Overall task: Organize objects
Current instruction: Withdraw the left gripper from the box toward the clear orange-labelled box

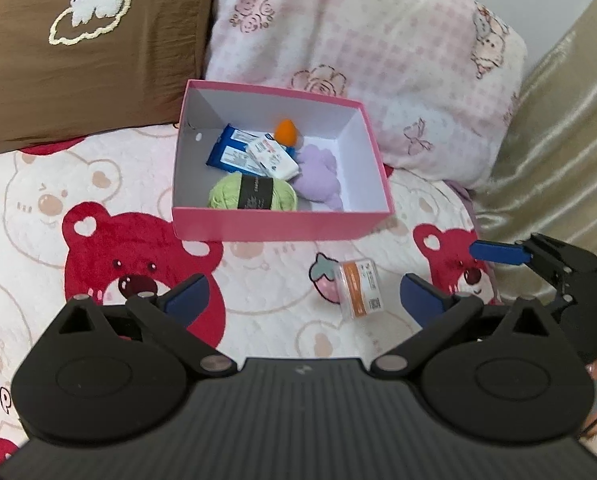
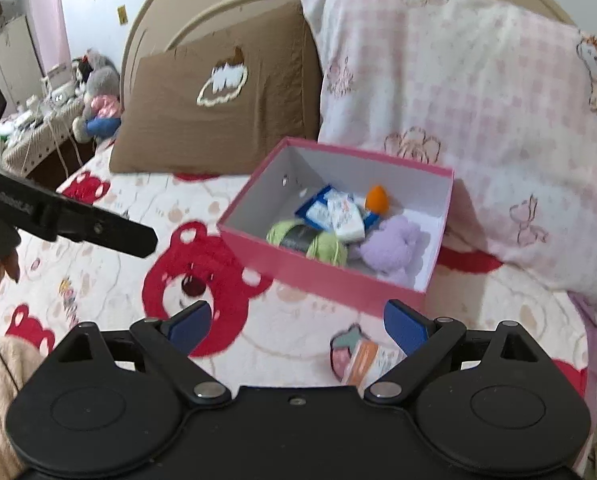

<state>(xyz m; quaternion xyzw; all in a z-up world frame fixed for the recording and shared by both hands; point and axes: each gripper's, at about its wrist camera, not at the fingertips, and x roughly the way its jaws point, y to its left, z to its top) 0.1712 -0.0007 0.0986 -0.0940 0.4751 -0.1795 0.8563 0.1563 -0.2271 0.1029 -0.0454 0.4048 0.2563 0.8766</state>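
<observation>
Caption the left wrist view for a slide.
Open left gripper above small orange packet lying outside filled pink box.

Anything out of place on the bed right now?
Yes: one small orange-and-white packet lies alone on the bedspread, outside the pink box that holds the other items. Nothing looks spilled or damaged.

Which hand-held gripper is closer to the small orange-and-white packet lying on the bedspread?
Right hand-held gripper: the small orange-and-white packet lies by its fingertip. Left hand-held gripper sits slightly farther, packet ahead between its fingers.
</observation>
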